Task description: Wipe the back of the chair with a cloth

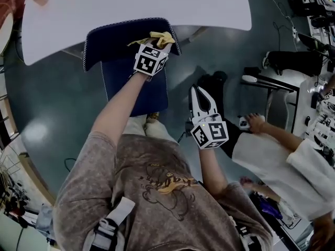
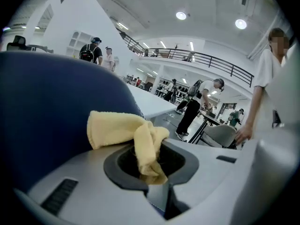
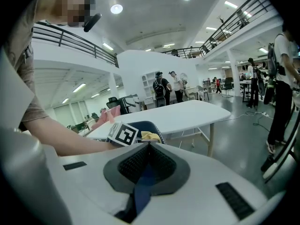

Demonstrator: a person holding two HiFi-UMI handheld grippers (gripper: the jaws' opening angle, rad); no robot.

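Note:
The chair has a dark blue back (image 1: 118, 38) and a blue seat (image 1: 135, 90) and stands at the white table. My left gripper (image 1: 156, 45) is at the top right corner of the chair back, shut on a yellow cloth (image 1: 162, 37). In the left gripper view the cloth (image 2: 126, 132) bunches out of the jaws of that gripper (image 2: 151, 165) and lies against the blue chair back (image 2: 51, 107). My right gripper (image 1: 198, 91) hangs over the floor right of the seat, shut and holding nothing. Its own view shows the right gripper (image 3: 149, 148) facing the cloth (image 3: 150, 136).
A white table (image 1: 209, 7) lies just beyond the chair. A person in a white shirt (image 1: 272, 161) stands close on my right, beside a desk with equipment (image 1: 314, 114). Grey floor (image 1: 57, 103) shows to the chair's left. More people and tables stand farther off.

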